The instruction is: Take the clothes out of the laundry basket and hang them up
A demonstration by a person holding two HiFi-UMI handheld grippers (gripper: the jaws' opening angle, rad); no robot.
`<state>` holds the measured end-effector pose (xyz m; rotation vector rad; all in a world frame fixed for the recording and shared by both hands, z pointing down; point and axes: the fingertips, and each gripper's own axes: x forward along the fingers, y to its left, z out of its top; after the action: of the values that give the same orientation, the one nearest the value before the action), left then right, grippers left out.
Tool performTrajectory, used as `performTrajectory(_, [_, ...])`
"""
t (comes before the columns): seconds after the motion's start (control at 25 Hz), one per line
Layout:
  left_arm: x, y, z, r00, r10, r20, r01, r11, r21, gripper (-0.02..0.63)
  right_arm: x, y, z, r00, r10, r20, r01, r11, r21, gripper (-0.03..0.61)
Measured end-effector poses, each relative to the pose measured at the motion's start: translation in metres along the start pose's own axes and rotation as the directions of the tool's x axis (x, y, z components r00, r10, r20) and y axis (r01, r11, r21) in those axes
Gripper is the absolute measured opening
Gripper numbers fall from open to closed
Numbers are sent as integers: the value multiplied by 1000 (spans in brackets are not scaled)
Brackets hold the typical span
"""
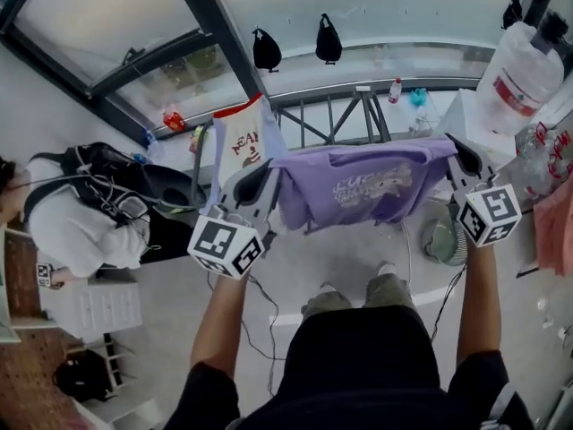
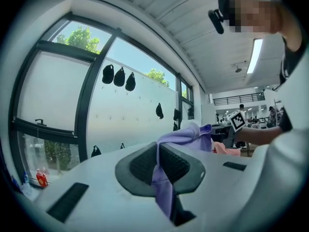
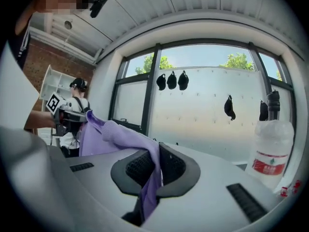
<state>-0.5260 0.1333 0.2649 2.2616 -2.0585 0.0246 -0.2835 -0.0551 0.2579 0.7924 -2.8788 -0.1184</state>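
The left gripper (image 1: 257, 183) and right gripper (image 1: 460, 151) each pinch one end of the purple shirt (image 1: 358, 186), which is held spread out above the pale floor (image 1: 358, 262). Beyond it a metal rack (image 1: 358, 106) stands under dark-framed windows (image 1: 98, 25). A person (image 1: 81, 227) sits at the left, and a big bottle (image 1: 524, 74) stands at the right.

Nothing is reading clearly. The purple shirt (image 1: 367, 186) is carrying pale printed lettering and the white garment (image 1: 243, 146) dark letters, all too blurred to make out. The bottle (image 1: 519, 79) is wearing an illegible red label. The cubes on the left gripper (image 1: 267, 177) and right gripper (image 1: 457, 148) are showing black-and-white square markers.
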Motion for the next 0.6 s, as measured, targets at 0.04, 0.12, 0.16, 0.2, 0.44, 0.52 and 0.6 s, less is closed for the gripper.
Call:
performTrajectory(0.04, [4,10,-3,1000,3,-7,-3,1000,7,15,13,1,-1,1000,-6,-4,6,1000,15,6])
performTrajectory(0.12, [13,29,-7,1000,16,-18,-15,1000,13,15,36,0,-3,1000,-2,-18,2,1000,23,6])
performTrajectory(0.16, [20,38,-9,999,26,-24,-26,1000,8,15,47,-1,-3,1000,8,-25,-7,1000,12,6])
performTrajectory(0.2, [27,47,-10,999,39,-31,-39,999,-1,15,57,-2,-3,999,21,-30,-21,1000,-13,6])
performTrajectory(0.44, [84,106,-19,987,123,-104,-126,992,-23,15,139,-25,-15,993,90,-72,-99,987,-128,6])
performTrajectory(0.52, [108,128,-30,976,154,-154,-154,988,9,15,172,-36,-31,989,111,-101,-121,988,-97,6])
performTrajectory(0.6, [133,149,-45,964,174,-201,-176,984,13,15,205,-45,-49,981,131,-144,-145,985,-90,6])
